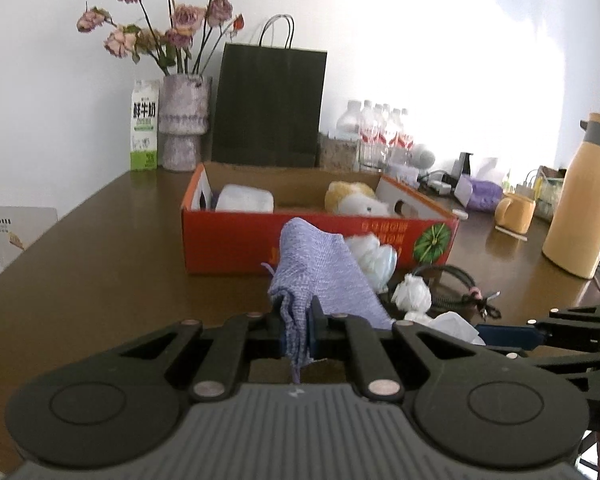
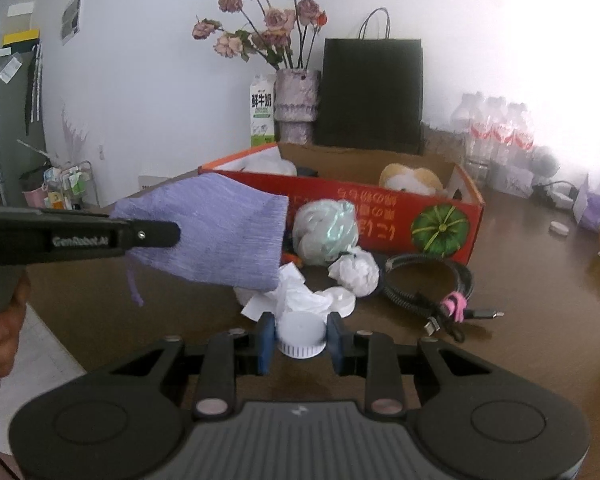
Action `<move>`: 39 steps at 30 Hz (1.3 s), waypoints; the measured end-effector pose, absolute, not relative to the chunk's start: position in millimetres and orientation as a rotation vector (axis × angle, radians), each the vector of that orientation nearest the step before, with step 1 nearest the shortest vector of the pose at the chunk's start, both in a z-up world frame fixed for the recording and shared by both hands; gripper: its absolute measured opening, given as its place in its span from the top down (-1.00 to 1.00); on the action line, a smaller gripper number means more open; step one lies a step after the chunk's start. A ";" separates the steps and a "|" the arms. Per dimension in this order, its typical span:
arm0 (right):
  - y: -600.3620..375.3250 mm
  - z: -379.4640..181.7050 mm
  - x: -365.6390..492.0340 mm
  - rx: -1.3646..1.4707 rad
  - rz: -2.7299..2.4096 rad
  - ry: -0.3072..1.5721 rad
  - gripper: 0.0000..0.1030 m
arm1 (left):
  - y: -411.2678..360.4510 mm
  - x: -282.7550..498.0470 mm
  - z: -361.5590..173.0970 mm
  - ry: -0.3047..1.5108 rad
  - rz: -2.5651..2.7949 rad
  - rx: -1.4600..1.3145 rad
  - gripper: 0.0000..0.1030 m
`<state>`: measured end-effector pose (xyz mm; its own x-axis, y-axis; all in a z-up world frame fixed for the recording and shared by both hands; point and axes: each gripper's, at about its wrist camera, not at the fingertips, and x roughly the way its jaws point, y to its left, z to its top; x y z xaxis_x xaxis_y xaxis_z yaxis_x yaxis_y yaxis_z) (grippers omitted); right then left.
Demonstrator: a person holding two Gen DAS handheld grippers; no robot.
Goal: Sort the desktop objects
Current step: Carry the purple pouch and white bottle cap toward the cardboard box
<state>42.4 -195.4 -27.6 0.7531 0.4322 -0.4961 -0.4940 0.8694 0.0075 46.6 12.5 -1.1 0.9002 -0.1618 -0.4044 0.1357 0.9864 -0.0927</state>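
My left gripper [image 1: 296, 320] is shut on a purple cloth [image 1: 320, 272] and holds it up above the brown table [image 1: 100, 260]; the cloth [image 2: 220, 232] and left gripper [image 2: 156, 234] also show in the right wrist view. My right gripper [image 2: 301, 338] is shut on a white round container [image 2: 302, 332] just above the table. An orange cardboard box [image 1: 260, 240] holds a plush toy [image 1: 356, 200] and a white container [image 1: 246, 198]. Crumpled tissues [image 2: 354, 270], a wadded plastic bag [image 2: 326, 232] and a coiled black cable [image 2: 428, 280] lie in front of the box [image 2: 380, 216].
At the back stand a black paper bag [image 1: 268, 104], a vase of dried roses [image 1: 184, 120], a milk carton [image 1: 145, 126] and water bottles [image 1: 380, 132]. A yellow thermos [image 1: 580, 196] and yellow mug [image 1: 514, 212] stand at the right.
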 end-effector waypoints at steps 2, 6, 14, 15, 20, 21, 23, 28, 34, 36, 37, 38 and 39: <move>-197.7 -23.4 42.3 -0.126 0.501 0.498 0.48 | 11.5 46.0 4.3 0.407 -0.155 -0.060 0.81; -202.1 -12.5 43.0 -0.122 0.491 0.468 0.48 | 8.9 45.7 14.5 0.374 -0.156 -0.051 0.82; -205.9 11.2 51.9 -0.118 0.471 0.395 0.48 | 5.0 56.9 37.0 0.316 -0.176 -0.059 0.82; -205.9 14.8 54.6 -0.115 0.471 0.386 0.48 | 4.0 59.8 40.8 0.306 -0.177 -0.057 0.82; -203.4 32.5 75.1 -0.109 0.471 0.336 0.48 | -2.4 81.2 60.6 0.262 -0.194 -0.064 0.82; -202.3 36.7 81.6 -0.106 0.472 0.325 0.48 | -3.5 86.9 63.8 0.257 -0.197 -0.069 0.82; -200.3 43.3 93.2 -0.101 0.471 0.308 0.48 | -5.2 100.2 69.0 0.256 -0.205 -0.081 0.82; -192.5 55.5 130.7 -0.085 0.472 0.296 0.48 | -6.9 138.9 75.6 0.285 -0.214 -0.107 0.82; -180.1 63.1 185.2 -0.052 0.476 0.311 0.48 | 0.0 197.1 76.1 0.345 -0.197 -0.161 0.82; -174.1 62.4 205.7 -0.045 0.475 0.326 0.48 | 2.6 217.2 73.5 0.370 -0.191 -0.177 0.82; -171.0 61.1 214.3 -0.043 0.472 0.334 0.48 | 4.2 227.6 71.1 0.384 -0.189 -0.189 0.82; -167.9 59.1 225.5 -0.036 0.471 0.346 0.48 | 5.1 236.4 68.6 0.396 -0.187 -0.194 0.82; -164.3 56.4 235.1 -0.027 0.470 0.359 0.48 | 6.0 244.1 65.4 0.408 -0.181 -0.197 0.82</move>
<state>235.1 -164.3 56.4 0.8300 0.4386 -0.3447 -0.4482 0.8922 0.0561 244.1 6.0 65.4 0.9024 -0.2138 -0.3741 0.1350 0.9648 -0.2258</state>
